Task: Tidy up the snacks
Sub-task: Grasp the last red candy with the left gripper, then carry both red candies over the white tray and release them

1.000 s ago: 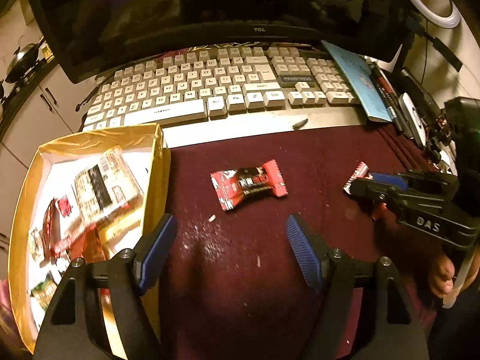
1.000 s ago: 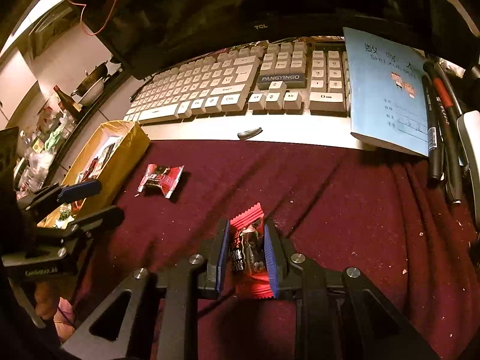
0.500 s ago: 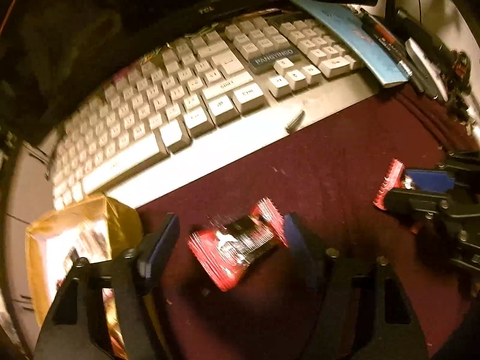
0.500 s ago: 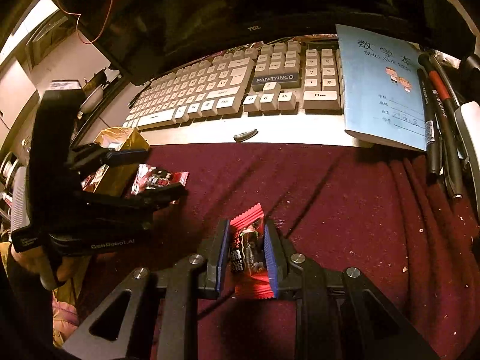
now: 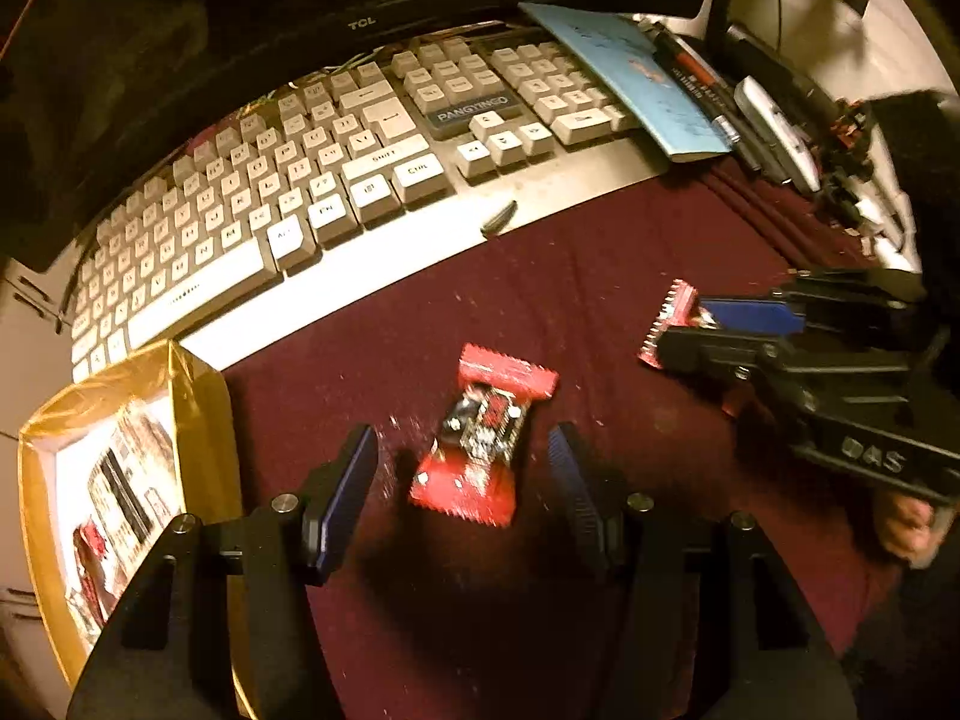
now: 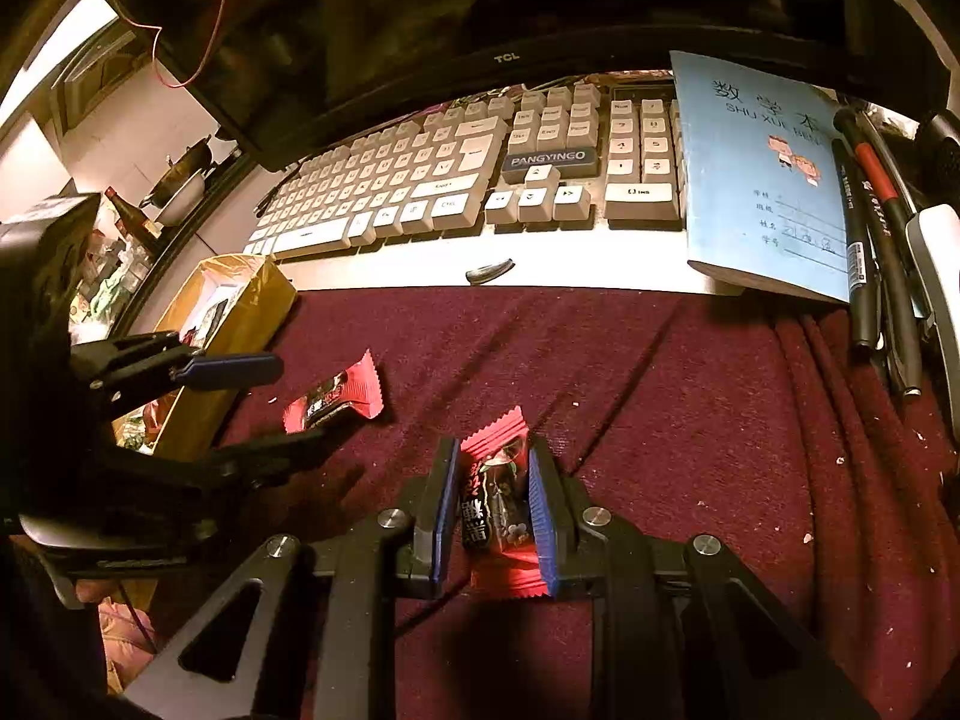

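Keyboard (image 5: 336,180): lies along the far edge of the cloth, well apart from both grippers. Risk: low; a wide swing toward the box could brush its near edge.
Cloth (image 6: 630,372): dark red, wrinkled, dotted with crumbs. Risk: a fingertip pressed too low may catch a fold and drag the snack with it.
Box (image 5: 198,396): open, gold-walled, already holding several packets; stands just left of the left gripper. Risk: its near wall is close to the left finger, so a sideways move may knock or shift it.
Left gripper (image 5: 462,474): fingers wide apart, straddling the loose snack without touching it. Risk: closing off-centre may pinch only a crimped end, and the packet could slip free on the lift.
Right gripper (image 6: 491,501): fingers narrow, clamped on the held snack. Risk: both grippers share a small area; a move toward the box crosses the left gripper's path.
Loose snack (image 5: 480,438): red wrapper, flat on the cloth between the left fingers, angled. Risk: glossy film may slide or twist under pressure.
Held snack (image 6: 495,498): red wrapper, upright between the right fingers. Risk: release short of the box drops it on the cloth.
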Tool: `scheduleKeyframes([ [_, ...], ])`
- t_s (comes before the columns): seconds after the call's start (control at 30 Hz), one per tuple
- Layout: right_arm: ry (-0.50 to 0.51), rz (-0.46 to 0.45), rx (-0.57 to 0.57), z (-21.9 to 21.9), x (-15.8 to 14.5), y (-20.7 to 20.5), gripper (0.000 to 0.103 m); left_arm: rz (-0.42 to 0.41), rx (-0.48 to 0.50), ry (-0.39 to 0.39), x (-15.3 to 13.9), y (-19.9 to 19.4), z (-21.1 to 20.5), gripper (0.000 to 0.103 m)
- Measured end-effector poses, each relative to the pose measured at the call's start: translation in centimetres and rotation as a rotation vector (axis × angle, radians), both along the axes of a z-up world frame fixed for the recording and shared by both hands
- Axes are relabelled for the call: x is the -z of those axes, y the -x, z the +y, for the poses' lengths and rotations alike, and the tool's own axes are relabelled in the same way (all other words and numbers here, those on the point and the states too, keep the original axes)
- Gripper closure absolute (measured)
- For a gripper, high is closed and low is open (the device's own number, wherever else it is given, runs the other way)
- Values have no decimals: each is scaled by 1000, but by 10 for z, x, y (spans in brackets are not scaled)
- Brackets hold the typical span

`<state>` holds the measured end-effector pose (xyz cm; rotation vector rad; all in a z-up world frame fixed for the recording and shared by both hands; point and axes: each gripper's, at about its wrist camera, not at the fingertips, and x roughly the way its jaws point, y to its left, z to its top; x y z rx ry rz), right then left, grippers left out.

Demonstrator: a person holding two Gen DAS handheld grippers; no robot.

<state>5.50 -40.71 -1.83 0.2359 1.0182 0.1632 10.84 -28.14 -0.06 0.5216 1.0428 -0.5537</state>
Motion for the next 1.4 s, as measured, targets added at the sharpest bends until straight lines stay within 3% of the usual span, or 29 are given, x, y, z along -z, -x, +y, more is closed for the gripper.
scheduleKeyframes([
  [0.1,0,-2,-2,-1,0,0,80,-9,-20,-48,11,-1,-9,60],
  [0.17,1,-3,-4,-1,0,0,80,6,-31,-11,12,0,-10,76],
  [0.3,2,-4,-6,-1,0,0,81,-11,-108,31,14,6,0,82],
  [0.43,17,-20,-19,2,-1,1,81,11,-187,166,9,26,31,82],
  [0.6,7,-95,-68,12,-12,6,81,-46,-299,295,-7,75,65,82],
  [0.83,-7,-128,-111,30,-23,10,81,-136,-483,401,-34,101,151,82],
  [0.97,-20,-186,-151,71,-52,30,81,-193,-599,426,-43,106,206,82],
  [1.1,-72,-216,-279,134,-69,52,81,-246,-727,445,-48,110,259,82],
  [1.27,-118,-163,-457,217,-54,65,81,-235,-866,405,-34,97,313,82],
  [1.4,-127,-120,-528,261,-38,65,81,-200,-895,374,-16,87,331,82],
])
